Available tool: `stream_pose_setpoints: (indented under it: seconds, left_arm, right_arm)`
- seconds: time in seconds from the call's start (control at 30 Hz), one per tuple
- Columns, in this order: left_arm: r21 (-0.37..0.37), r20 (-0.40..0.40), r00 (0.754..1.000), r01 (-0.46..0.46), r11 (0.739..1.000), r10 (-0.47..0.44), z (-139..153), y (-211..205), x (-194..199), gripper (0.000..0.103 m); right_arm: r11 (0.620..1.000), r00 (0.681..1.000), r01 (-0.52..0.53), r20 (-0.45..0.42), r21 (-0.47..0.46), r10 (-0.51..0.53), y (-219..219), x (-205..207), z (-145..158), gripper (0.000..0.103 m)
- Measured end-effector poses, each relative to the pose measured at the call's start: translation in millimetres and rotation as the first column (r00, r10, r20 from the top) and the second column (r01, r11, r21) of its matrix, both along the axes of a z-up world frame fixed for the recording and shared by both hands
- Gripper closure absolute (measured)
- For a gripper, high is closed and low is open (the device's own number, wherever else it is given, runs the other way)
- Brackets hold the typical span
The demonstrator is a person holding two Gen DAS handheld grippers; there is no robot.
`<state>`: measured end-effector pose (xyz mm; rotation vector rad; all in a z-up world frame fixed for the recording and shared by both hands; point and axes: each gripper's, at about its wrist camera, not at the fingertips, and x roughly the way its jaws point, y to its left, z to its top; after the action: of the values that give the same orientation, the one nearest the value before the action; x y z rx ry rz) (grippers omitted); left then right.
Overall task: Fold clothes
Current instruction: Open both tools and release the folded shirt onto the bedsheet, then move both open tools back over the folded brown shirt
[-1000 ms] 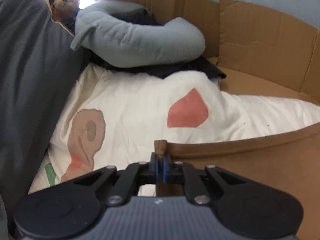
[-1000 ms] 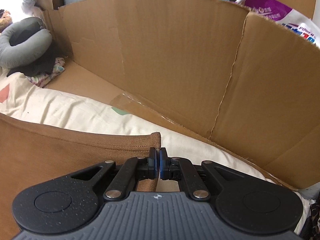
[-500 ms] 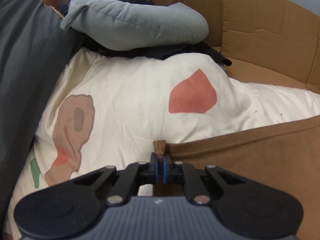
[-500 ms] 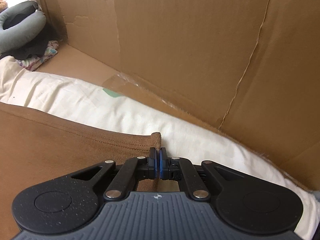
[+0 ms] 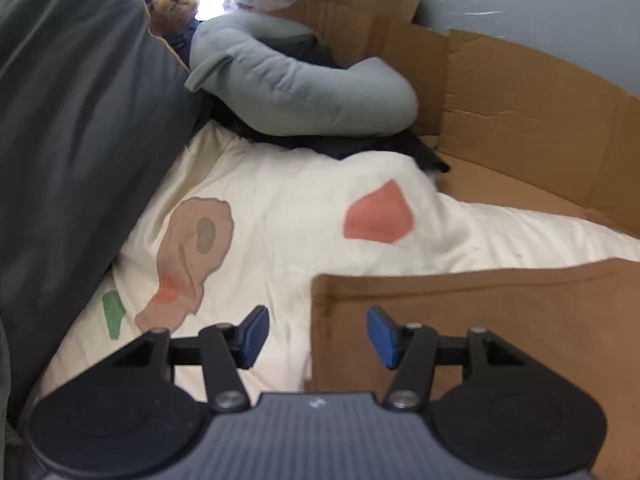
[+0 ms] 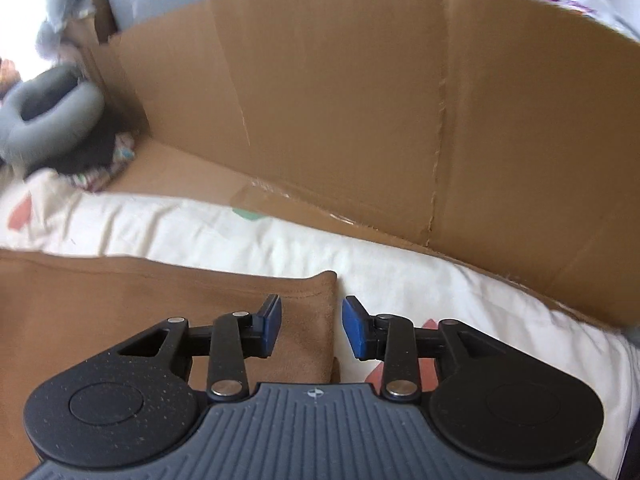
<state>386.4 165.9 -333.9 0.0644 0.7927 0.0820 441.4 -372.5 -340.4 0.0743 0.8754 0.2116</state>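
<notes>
Both pairs of jaws, clamped on the brown garment a second ago, are now opening, gripping nothing; left gripper straddles the garment's left corner, right gripper its right corner; the garment lies flat on the cream bedsheet.

Ahead of your left fingers the cream bedding lies flat and open, so you can slide forward there. Far ahead, the grey neck pillow and the teddy bear block the way. To the left, a big dark grey cushion leans close. The brown cloth lies flat under both grippers. Ahead of your right fingers a strip of bedding is free, then the tall cardboard wall stops you.
</notes>
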Motion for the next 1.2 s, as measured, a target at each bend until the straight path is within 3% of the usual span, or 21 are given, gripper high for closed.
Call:
stream_pose_setpoints:
  seconds: [0.17, 0.33, 0.5, 0.93, 1.2]
  left_arm:
    - [-0.007, -0.010, 0.999, 0.034, 0.999, -0.034, 12, -12, -29, 0.046]
    - [-0.048, 0.001, 0.998, -0.065, 0.997, 0.066, 21, -18, -61, 0.046]
    - [-0.100, -0.050, 0.997, -0.058, 0.993, 0.054, 17, -39, -87, 0.046]
    - [-0.080, -0.185, 0.983, -0.012, 0.997, -0.003, -25, -83, -136, 0.046]
    - [-0.043, -0.272, 0.959, -0.088, 0.995, 0.073, -47, -38, -187, 0.048]
  right_arm:
    - [0.998, 0.999, 0.041, 0.013, 0.052, -0.042, -5, -20, 15, 0.062]
    - [0.998, 0.998, 0.054, 0.017, 0.041, -0.055, -1, -54, 21, 0.062]
    - [0.992, 0.993, 0.116, -0.005, 0.059, -0.116, 3, -96, 20, 0.062]
    - [0.996, 0.988, -0.059, -0.147, -0.064, 0.049, 33, -184, -17, 0.063]
    - [0.988, 0.979, -0.079, -0.197, -0.131, 0.052, 8, -213, -26, 0.065]
